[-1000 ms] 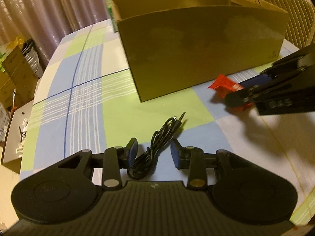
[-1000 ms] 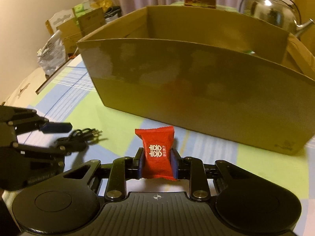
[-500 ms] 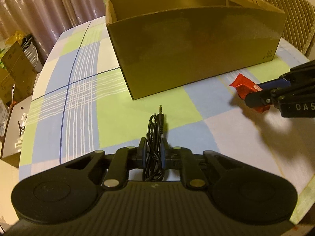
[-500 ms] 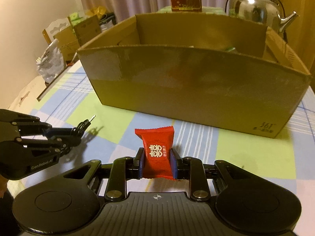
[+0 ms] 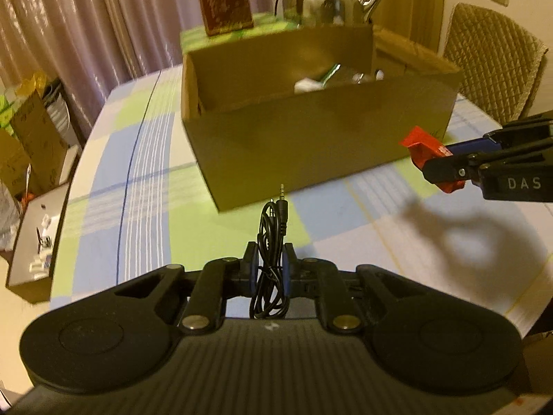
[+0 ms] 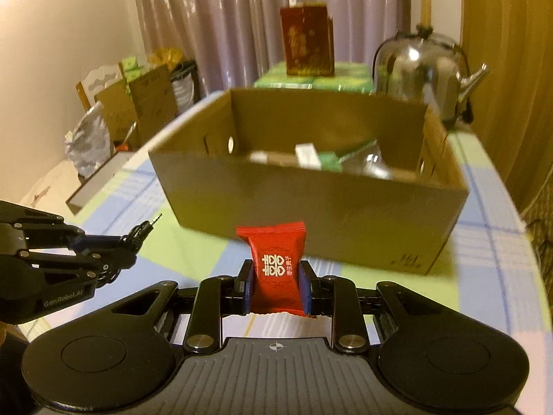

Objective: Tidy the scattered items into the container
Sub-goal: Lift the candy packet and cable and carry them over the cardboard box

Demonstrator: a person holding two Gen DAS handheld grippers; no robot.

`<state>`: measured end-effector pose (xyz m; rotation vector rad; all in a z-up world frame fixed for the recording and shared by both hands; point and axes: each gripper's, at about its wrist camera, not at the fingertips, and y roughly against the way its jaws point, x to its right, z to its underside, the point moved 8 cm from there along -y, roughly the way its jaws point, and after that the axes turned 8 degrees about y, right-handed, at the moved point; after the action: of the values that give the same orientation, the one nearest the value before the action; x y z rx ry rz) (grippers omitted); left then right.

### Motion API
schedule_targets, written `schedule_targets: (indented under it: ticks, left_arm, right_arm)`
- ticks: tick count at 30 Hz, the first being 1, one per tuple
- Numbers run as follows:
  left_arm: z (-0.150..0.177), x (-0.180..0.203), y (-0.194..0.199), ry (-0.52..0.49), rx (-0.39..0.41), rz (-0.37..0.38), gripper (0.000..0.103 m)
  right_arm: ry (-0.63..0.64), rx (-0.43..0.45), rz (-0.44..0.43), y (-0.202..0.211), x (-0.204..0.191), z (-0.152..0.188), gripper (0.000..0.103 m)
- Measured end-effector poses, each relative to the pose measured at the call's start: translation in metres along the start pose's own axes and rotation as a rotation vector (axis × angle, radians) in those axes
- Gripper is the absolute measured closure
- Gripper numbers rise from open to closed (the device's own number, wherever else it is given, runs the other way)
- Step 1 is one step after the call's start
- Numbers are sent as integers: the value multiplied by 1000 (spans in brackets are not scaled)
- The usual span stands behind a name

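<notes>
Left wrist view: the cardboard box (image 5: 321, 138) stands on the checked table (image 5: 138, 190), with the left gripper (image 5: 269, 263) clenched on a coiled black audio cable (image 5: 271, 242), its plug pointing at the box. To the right, the right gripper (image 5: 446, 169) hangs above the table. Right wrist view shows that gripper (image 6: 275, 283) grasping a red candy packet (image 6: 274, 263) upright between its fingers (image 6: 304, 287), short of the box (image 6: 311, 207). Only this view shows the white and green items inside clearly. A steel kettle (image 6: 421, 69), a red carton (image 6: 307, 45) and curtains (image 6: 242, 17) lie behind.
</notes>
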<state>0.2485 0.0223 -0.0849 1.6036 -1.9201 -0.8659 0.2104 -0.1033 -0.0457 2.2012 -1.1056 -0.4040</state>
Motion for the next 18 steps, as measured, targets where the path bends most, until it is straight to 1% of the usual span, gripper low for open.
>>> schedule_targets:
  ticks: [8, 14, 18]
  left_arm:
    - [-53, 19, 21, -43, 95, 12, 93]
    - [-95, 25, 14, -38, 133, 28, 93]
    - [-116, 26, 8, -42, 152, 32, 93]
  right_arm:
    - [4, 88, 41, 23, 20, -42, 80]
    - [16, 129, 71, 21, 40, -74, 80]
    - [23, 142, 87, 13, 52, -91, 80]
